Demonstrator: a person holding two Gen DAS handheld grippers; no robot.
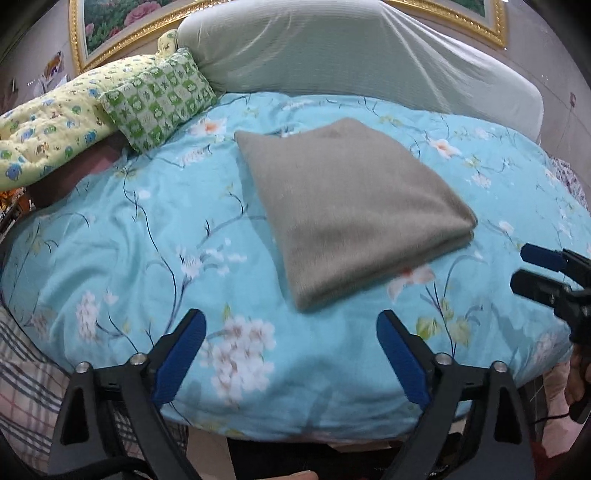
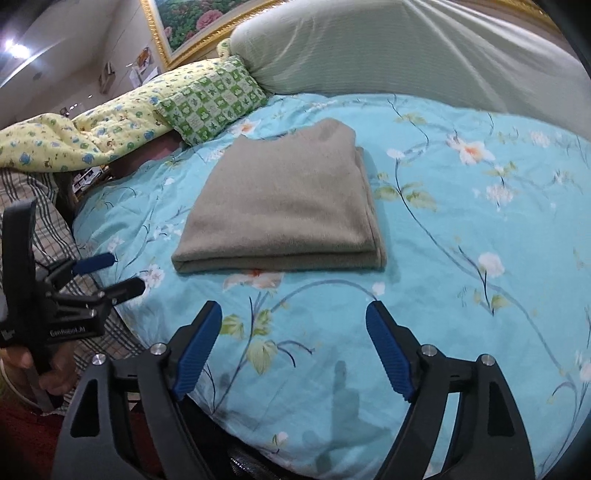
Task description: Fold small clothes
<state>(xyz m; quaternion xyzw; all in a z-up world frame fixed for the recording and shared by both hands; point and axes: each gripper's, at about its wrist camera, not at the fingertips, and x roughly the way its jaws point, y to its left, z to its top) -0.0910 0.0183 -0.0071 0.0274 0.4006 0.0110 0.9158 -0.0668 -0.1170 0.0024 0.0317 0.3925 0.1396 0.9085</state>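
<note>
A grey-brown garment (image 1: 347,210) lies folded into a neat rectangle on the blue floral bed cover (image 1: 147,258); it also shows in the right wrist view (image 2: 284,210). My left gripper (image 1: 291,325) is open and empty, held above the cover just short of the garment's near corner. My right gripper (image 2: 293,317) is open and empty, a little in front of the garment's folded edge. Each gripper shows in the other's view, the right one at the right edge (image 1: 524,266) and the left one at the left edge (image 2: 122,273).
A green checked pillow (image 1: 159,99) and a yellow patterned quilt (image 1: 48,129) lie at the back left. A large pale bolster (image 1: 351,51) runs along the headboard under a gold-framed picture (image 1: 110,26). A plaid cloth (image 1: 26,387) hangs at the bed's left side.
</note>
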